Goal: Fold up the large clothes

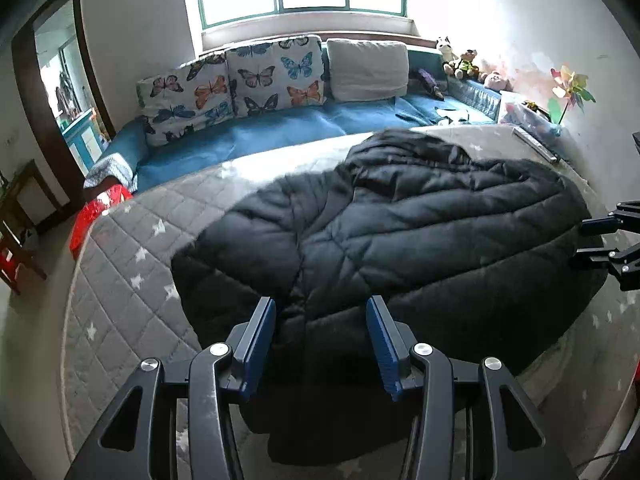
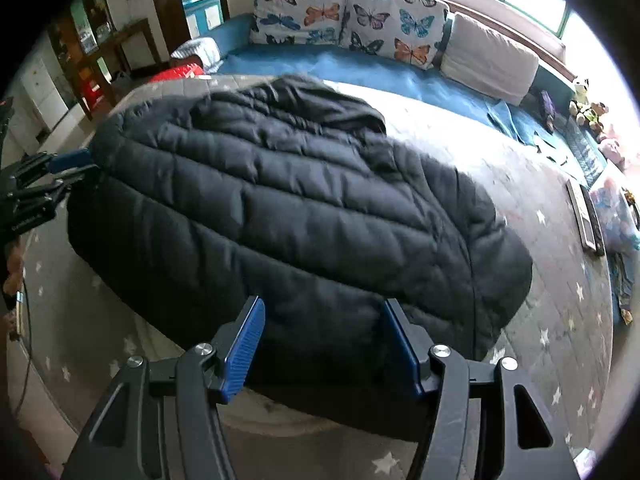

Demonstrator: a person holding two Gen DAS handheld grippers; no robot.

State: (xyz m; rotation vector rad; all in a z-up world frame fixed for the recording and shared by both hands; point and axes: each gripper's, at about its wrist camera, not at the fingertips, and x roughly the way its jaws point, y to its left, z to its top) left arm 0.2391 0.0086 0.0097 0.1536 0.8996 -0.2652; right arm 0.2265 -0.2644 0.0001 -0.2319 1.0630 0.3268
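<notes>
A large black puffer jacket (image 1: 400, 232) lies folded in a bulky heap on the grey star-patterned quilt (image 1: 132, 280); it also shows in the right wrist view (image 2: 300, 208). My left gripper (image 1: 322, 320) is open, its blue pads just above the jacket's near edge, empty. My right gripper (image 2: 322, 328) is open over the jacket's near edge, empty. Each gripper shows at the edge of the other's view: the right gripper (image 1: 592, 244) and the left gripper (image 2: 68, 168), both beside the jacket.
Butterfly cushions (image 1: 240, 80) and a white pillow (image 1: 368, 70) line a blue mattress (image 1: 280, 128) under the window. Stuffed toys (image 1: 460, 60) sit at the far right. A red stool (image 1: 96, 216) and a wooden table (image 1: 20, 220) stand at the left.
</notes>
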